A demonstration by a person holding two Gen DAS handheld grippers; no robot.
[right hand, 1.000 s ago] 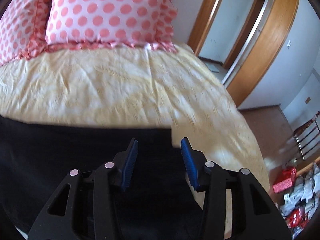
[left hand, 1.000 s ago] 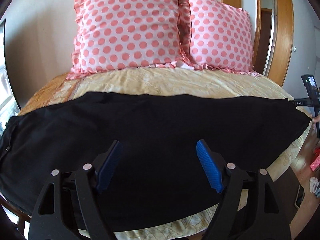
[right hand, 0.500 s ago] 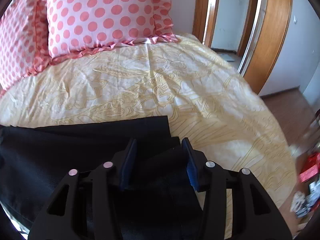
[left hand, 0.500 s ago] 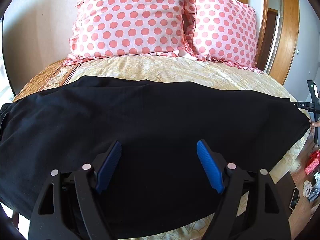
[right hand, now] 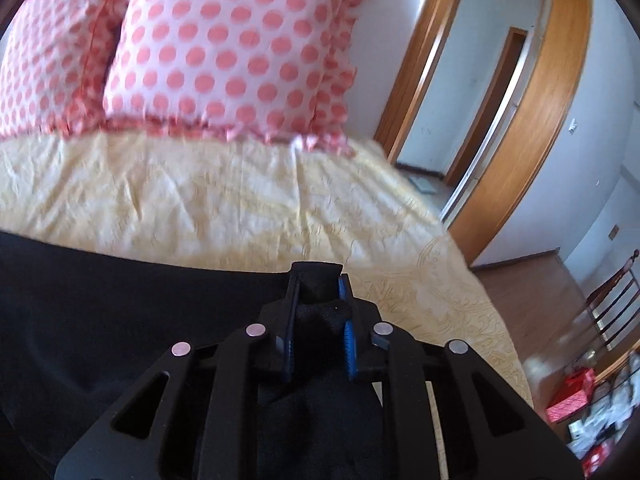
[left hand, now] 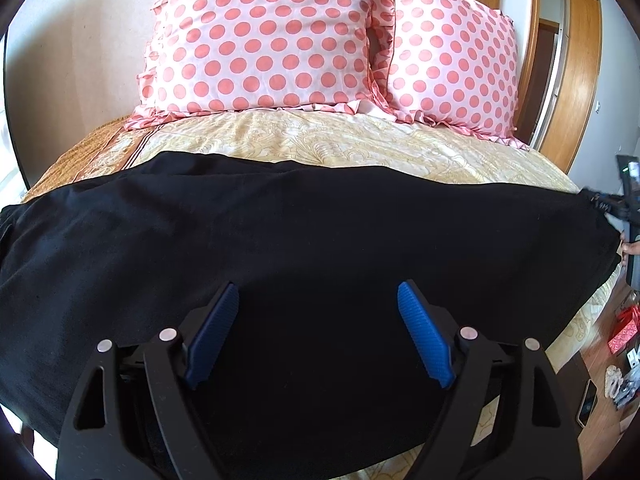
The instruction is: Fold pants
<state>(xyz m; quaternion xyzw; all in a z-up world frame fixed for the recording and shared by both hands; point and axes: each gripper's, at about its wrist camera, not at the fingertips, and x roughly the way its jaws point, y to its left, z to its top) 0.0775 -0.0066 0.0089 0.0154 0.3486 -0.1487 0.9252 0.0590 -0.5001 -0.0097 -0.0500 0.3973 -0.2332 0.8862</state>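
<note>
Our right gripper [right hand: 316,280] jaws, wider before, are closing on the pants [right hand: 120,300] hem; left gripper [left hand: 318,300] jaws gape empty over the pants mid-bed [left hand: 320,140].

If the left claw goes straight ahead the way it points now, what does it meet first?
Most likely the black pants, spread over the bed. The left claw is open and tilted down, and only dark cloth lies ahead of it. How far the cloth is, the picture does not show.

free: bedspread [right hand: 200,200] beyond pants [left hand: 304,240] | blocked: pillows [left hand: 260,36] behind
</note>
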